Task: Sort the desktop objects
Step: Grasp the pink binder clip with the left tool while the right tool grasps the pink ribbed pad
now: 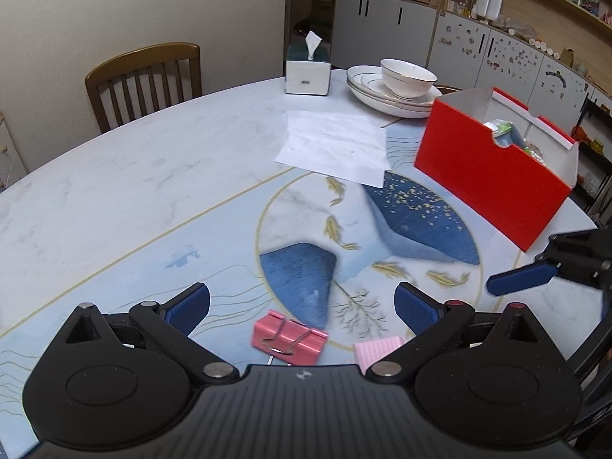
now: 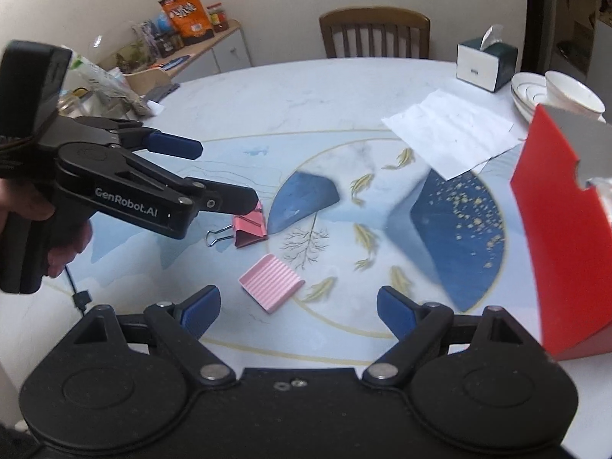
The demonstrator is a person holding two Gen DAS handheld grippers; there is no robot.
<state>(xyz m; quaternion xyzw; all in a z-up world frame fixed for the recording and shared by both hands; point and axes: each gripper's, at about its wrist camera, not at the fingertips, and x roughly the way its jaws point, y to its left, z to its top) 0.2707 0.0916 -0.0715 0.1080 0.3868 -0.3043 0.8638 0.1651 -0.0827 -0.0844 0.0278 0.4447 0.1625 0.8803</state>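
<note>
Binder clip [image 1: 289, 337], pink metal, between spread L hand-held gripper [image 1: 302, 308] pads; R hand-held gripper [image 2: 298, 308] released.

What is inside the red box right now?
The red box holds items: something green-white and something blue show at its notch, beads farther right. Its front wall hides everything lower.

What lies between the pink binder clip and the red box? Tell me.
Only bare patterned tabletop separates the pink metal binder clip from the red cardboard box, shown in the right wrist view; the pink ridged eraser sits nearer the camera.
</note>
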